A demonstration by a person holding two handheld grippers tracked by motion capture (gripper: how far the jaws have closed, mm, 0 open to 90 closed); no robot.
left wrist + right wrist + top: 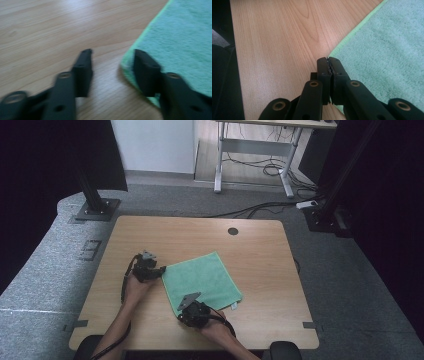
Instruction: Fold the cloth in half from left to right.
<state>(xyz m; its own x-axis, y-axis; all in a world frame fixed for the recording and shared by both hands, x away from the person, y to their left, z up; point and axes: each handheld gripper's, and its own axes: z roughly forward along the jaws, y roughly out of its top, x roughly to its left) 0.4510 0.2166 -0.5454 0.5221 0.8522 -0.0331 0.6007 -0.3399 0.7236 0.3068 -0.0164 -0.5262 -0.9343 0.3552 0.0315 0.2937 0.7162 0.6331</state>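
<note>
From the high view, a square green terry cloth [202, 281] lies flat on a light wooden table [150, 235], turned like a diamond, near the table's middle. A person's forearms enter from the near edge. The left gripper [159, 271], black with a grey three-cornered plate, sits at the cloth's left corner. The right gripper [181, 316] sits at the cloth's near corner.

In the left gripper view, the picture is blurred. The two black jaws stand apart on either side of the cloth's corner [130, 67]; the right-hand jaw lies over the green edge, the other over bare wood. They do not press together.

In the right gripper view, the toothed jaws are clenched tight together at the cloth's corner [337, 53]; the corner runs under them, and whether fabric is pinched cannot be told.
</note>
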